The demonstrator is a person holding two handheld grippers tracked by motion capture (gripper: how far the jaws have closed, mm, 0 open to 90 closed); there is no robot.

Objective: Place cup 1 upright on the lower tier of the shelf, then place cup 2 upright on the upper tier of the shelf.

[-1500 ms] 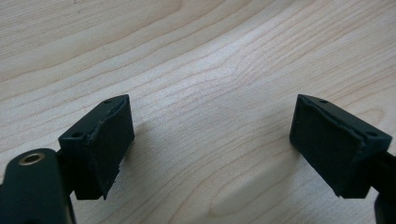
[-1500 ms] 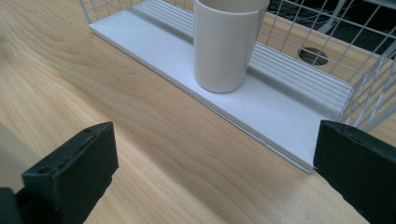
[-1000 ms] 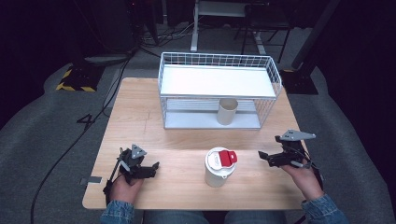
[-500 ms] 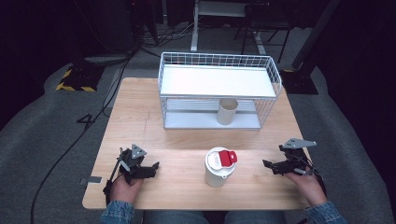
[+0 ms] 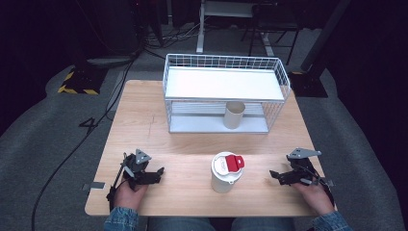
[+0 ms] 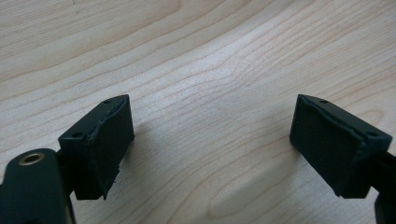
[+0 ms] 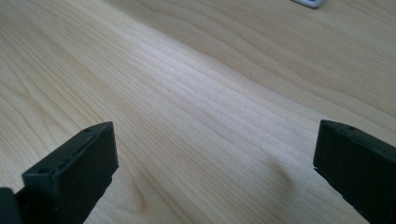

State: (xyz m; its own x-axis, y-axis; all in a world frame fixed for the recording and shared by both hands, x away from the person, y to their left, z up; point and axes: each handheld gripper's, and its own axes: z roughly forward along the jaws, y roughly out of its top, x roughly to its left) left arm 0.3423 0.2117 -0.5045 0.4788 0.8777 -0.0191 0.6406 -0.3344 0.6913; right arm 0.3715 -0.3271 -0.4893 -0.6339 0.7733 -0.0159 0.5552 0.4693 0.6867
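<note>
Currently left tongs (image 5: 159, 172) and right tongs (image 5: 272, 174) sit low over the light wooden bench (image 5: 144, 120), jaws apart, nothing between them. White lidded cup with red tab (image 5: 225, 174) stands near the front edge, between them, untouched. Risk: a one-sided nudge tips it or skids it off that edge.

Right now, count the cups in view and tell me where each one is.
2. A white cup with a red-tabbed lid stands on the table's near middle; a beige cup stands on the wire rack's lower shelf. None seems hidden.

Both tongs (image 5: 161, 171) (image 5: 273, 174) low, jaws apart.
</note>
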